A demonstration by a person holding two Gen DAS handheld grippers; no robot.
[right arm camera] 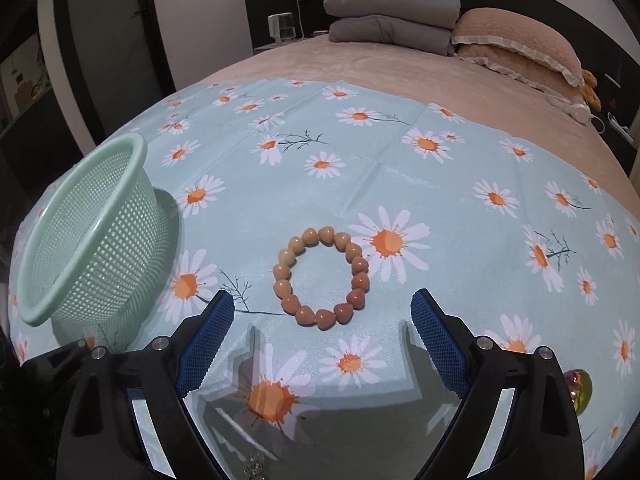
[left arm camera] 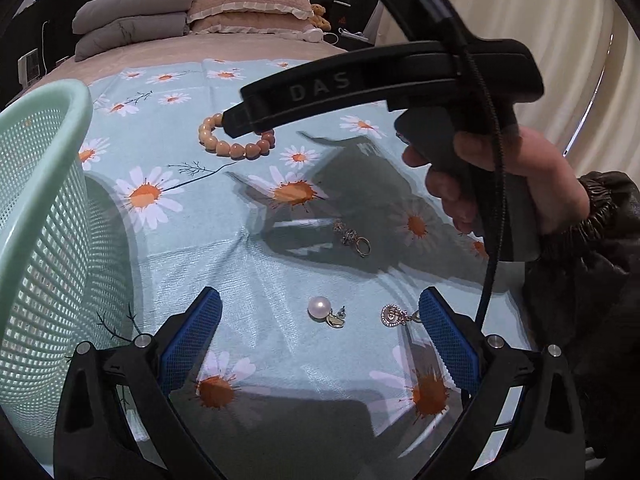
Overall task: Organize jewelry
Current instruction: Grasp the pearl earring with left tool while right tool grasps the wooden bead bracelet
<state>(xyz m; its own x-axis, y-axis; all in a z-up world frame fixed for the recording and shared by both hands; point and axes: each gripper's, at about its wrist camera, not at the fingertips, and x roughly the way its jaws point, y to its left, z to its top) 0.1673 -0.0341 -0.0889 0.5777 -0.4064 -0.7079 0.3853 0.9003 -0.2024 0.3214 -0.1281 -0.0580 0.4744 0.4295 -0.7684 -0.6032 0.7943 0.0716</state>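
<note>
Presently, left wrist view: left tongs (left arm camera: 320, 344) stand apart with nothing between the blue pads, held over a daisy-print cloth (left arm camera: 224, 264) spread on a bed (left arm camera: 160, 50). Taking the bead bracelet (left arm camera: 232, 142) as landmark: a pearl earring (left arm camera: 325, 312) and a round sparkling earring (left arm camera: 396, 316) lie well nearer the camera than it, side by side, just ahead of the pads; a small cluster of rings (left arm camera: 354, 238) lies between those and the bracelet. A mint mesh basket (left arm camera: 48, 240) stands left of the bracelet. A hand (left arm camera: 516, 184) with a dark sleeve grips the black handle of the other tool, whose arm crosses the bracelet's right edge.

Right wrist view: right tongs (right arm camera: 322, 334) stand wide apart, holding nothing. The bead bracelet (right arm camera: 322, 276) lies flat on the cloth (right arm camera: 440, 184), just ahead of the pads and between them. The basket (right arm camera: 92, 236) sits tilted to the bracelet's left, well apart from it. Folded grey bedding (right arm camera: 392, 20) and a pink pillow (right arm camera: 520, 44) lie far beyond the bracelet. A small iridescent item (right arm camera: 578, 390) shows at lower right, partly hidden.
</note>
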